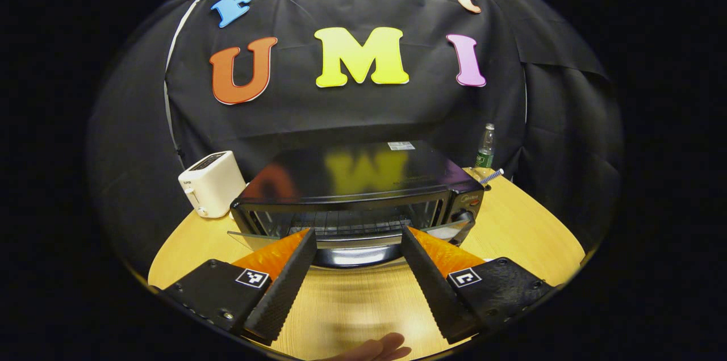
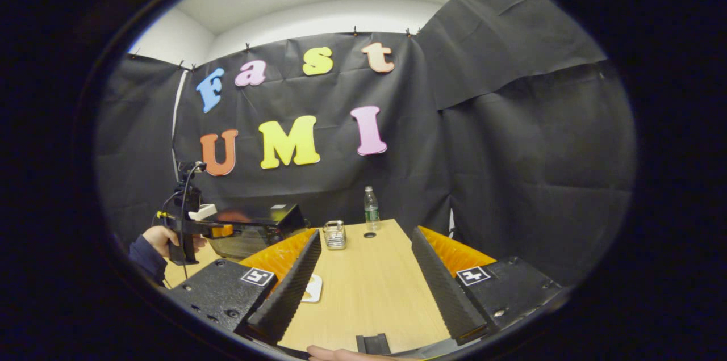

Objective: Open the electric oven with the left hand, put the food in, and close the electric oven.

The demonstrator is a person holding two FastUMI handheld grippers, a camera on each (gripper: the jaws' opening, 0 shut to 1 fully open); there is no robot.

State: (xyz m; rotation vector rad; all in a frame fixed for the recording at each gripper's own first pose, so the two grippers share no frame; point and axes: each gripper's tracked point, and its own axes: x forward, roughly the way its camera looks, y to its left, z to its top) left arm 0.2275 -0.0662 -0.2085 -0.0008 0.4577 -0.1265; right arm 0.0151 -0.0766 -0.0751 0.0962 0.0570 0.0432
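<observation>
Door of black glass-fronted electric oven [image 1: 358,193], frame centre on wooden surface [image 1: 511,225], hangs part open. My left hand-held gripper [image 1: 358,247], fingers apart, faces its handle; I'd clamp squarely, pull down slowly. Right hand-held gripper [image 2: 363,247] spread, empty.

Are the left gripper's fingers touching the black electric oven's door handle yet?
Cannot tell. In the left gripper view the open fingers flank the oven's chrome handle, tips overlapping the door edge, depth unclear.

left gripper view: close, facing oven [image 1: 358,202] front | right gripper view: farther right | shared: oven, table [image 2: 369,281]
</observation>
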